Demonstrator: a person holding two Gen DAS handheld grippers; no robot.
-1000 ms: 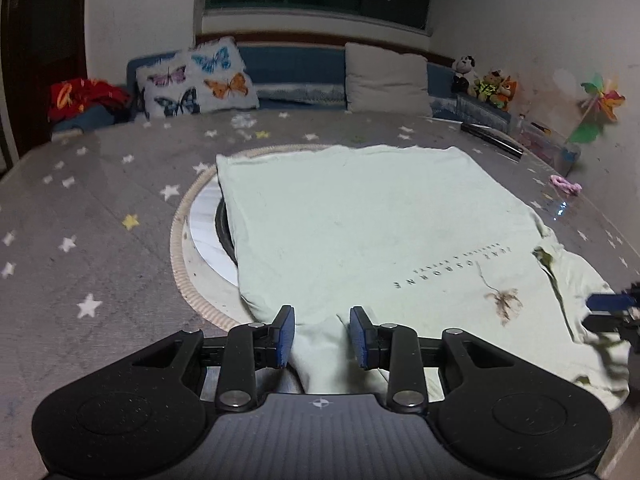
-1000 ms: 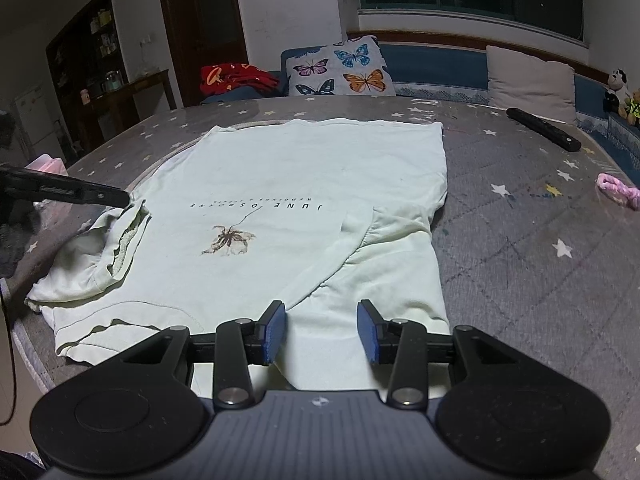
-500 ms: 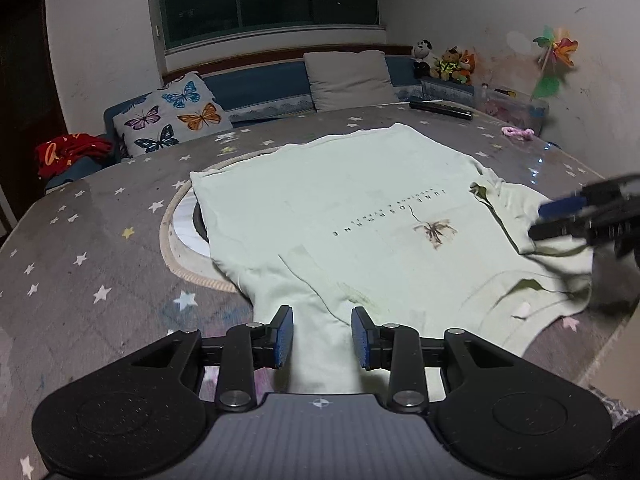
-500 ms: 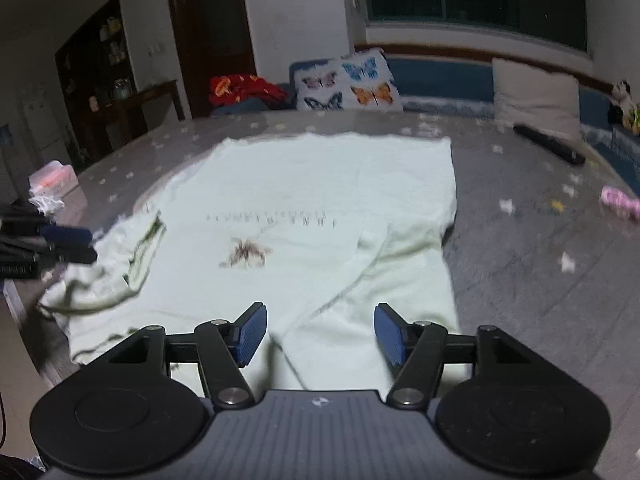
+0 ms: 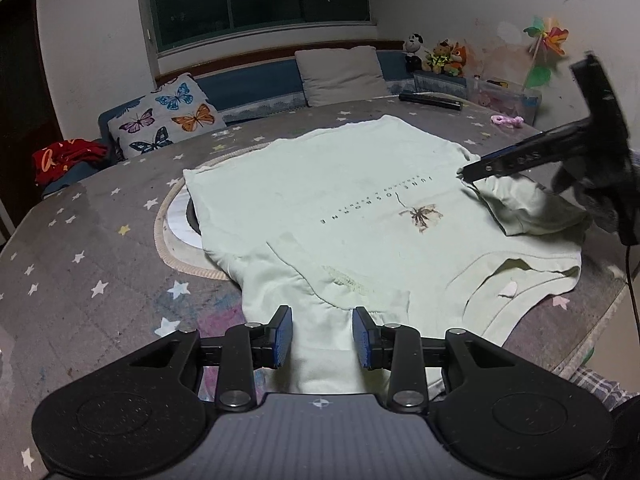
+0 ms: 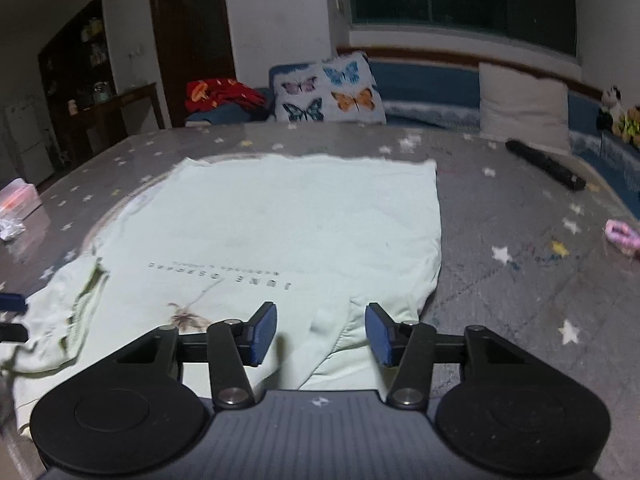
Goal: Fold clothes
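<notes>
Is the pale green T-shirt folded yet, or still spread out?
Mostly spread: the T-shirt lies flat, print up, on the table; only its sleeves are turned inward.

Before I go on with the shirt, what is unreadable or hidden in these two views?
- Small print line on the T-shirt: too small in the left wrist view, blurred in the right.
- Near end of the sleeve under the left claw: hidden by the claw body.
- Left claw in the right wrist view: cut off by the left edge.
</notes>
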